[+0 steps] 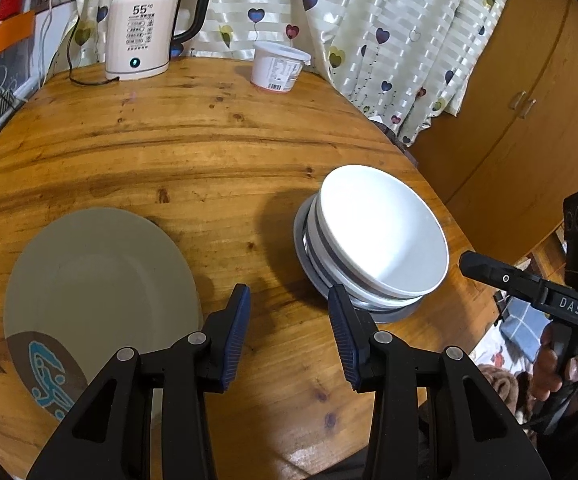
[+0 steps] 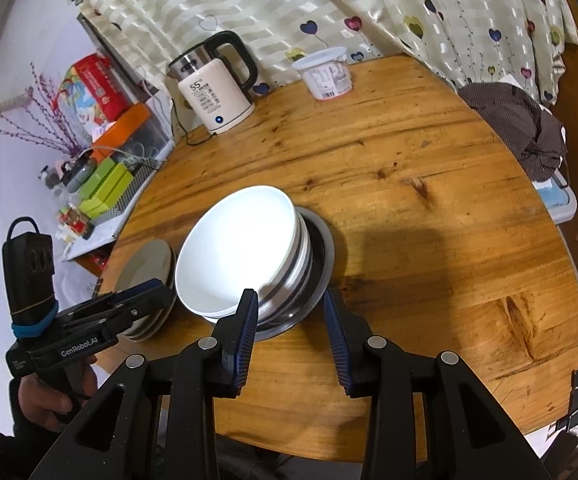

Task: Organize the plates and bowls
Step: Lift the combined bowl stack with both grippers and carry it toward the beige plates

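Centrally, white bowl (image 1: 385, 236) nested atop stacked bowls on grey plate (image 1: 393, 314), both tongs parted, gripping nothing

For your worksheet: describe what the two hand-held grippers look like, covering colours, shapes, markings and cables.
Both are black pistol-grip tools. The left gripper and right gripper each have two angular black fingers with ribbed blue pads and round silver pivot bolts. The left body reads "GenRobot.AI" and carries a black box bound with a blue band; the right reads "DAS". A thin black cable trails from the right grip.
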Demonstrator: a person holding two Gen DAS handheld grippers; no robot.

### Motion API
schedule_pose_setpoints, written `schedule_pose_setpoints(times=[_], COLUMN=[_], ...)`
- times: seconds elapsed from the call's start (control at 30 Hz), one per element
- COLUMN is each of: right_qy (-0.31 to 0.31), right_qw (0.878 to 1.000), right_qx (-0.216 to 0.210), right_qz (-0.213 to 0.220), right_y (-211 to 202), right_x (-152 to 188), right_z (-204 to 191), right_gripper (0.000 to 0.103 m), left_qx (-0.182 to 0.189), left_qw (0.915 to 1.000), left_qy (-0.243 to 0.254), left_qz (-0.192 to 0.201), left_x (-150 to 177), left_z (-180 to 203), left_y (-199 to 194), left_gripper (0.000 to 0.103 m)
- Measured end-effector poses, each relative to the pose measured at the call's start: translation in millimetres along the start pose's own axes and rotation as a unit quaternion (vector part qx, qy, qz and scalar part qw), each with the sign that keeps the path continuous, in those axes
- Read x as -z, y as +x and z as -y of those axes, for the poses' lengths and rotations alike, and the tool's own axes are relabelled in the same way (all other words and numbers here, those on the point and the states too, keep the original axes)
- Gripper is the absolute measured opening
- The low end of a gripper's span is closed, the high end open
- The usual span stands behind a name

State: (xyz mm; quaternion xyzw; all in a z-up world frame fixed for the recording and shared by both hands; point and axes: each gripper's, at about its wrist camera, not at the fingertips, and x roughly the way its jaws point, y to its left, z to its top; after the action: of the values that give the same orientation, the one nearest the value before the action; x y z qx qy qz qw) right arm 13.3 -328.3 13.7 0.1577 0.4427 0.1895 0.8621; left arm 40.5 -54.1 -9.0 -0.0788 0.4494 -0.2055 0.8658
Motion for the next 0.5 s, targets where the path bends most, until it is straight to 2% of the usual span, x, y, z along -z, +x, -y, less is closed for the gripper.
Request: schedule_pose_setpoints(times=[0.33, 0.5], right_qy=[0.043, 0.052], right_qw=[0.999, 0.998], right_qx=[-0.023, -0.028], right_qz=[-0.018, -0.021], right_y=[10.6, 13.8], right_x=[1.6, 1.6], right_z=[17.6, 24.0], right_gripper=[0.033, 0.026], left_qx=[0.04, 0.053], left_qw=[0.998, 0.9967], left_qy=[-0.043, -0.052], left_qz=[-0.022, -0.032], left_x=[-3.2, -6.4], left_z=[-12.7, -14.0], left_y=[10.6, 16.8], left_gripper=[0.042, 0.042])
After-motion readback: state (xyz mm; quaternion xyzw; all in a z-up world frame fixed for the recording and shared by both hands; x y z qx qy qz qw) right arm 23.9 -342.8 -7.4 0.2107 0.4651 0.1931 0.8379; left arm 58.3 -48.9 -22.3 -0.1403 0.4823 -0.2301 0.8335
